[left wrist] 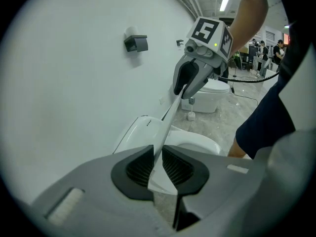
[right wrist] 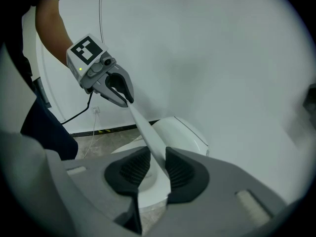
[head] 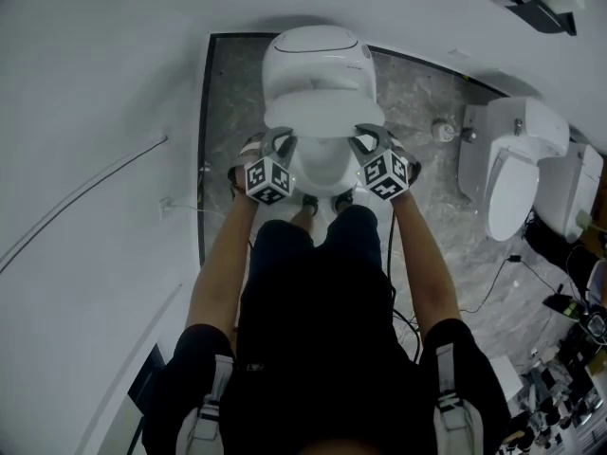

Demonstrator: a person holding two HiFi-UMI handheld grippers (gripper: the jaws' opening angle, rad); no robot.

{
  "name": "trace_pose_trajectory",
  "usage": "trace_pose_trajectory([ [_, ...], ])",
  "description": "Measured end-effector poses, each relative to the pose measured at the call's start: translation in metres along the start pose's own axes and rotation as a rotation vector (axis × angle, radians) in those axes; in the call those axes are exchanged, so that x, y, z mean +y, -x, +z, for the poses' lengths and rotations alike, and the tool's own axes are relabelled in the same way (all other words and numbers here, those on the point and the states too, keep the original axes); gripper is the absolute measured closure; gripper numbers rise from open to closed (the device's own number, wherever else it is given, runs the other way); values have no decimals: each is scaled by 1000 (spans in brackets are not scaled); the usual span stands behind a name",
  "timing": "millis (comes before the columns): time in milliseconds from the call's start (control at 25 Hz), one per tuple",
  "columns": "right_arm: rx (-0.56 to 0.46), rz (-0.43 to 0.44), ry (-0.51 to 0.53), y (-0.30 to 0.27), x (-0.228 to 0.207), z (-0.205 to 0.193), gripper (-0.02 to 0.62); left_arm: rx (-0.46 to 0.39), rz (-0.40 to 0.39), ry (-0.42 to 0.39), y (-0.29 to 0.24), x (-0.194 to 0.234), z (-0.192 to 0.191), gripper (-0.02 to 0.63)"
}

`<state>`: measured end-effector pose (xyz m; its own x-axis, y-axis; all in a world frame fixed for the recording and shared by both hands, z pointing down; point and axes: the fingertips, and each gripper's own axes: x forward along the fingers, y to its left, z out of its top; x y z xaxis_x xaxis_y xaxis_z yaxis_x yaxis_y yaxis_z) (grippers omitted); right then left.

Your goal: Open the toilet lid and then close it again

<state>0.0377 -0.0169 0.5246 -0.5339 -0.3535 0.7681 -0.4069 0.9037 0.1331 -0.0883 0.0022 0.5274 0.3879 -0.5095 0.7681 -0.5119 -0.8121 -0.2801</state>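
A white toilet (head: 317,57) stands against the wall, just ahead of the person's feet. Its lid (head: 323,112) is lifted partway off the seat, and both grippers hold its front edge. My left gripper (head: 283,141) is shut on the lid's left front corner and my right gripper (head: 362,139) on the right one. In the left gripper view the thin lid edge (left wrist: 166,125) runs between the ribbed pads of my left gripper (left wrist: 157,169) up to the right gripper (left wrist: 183,90). In the right gripper view the lid edge (right wrist: 146,130) is pinched by my right gripper (right wrist: 154,171), with the left gripper (right wrist: 129,100) at its far end.
The open bowl (head: 319,167) shows under the lid. A second toilet (head: 512,180) and a third (head: 579,190) stand to the right on the marble floor, with cables (head: 493,292) beside them. A white wall (head: 95,112) runs along the left. A small black fitting (left wrist: 136,43) is on the wall.
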Motion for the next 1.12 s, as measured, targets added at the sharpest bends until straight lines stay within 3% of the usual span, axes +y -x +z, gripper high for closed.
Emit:
trace_pose_trajectory([
  [1120,8,-18,-56,-26,-80,54,500,-49,-17,148,-25,96,21,537],
])
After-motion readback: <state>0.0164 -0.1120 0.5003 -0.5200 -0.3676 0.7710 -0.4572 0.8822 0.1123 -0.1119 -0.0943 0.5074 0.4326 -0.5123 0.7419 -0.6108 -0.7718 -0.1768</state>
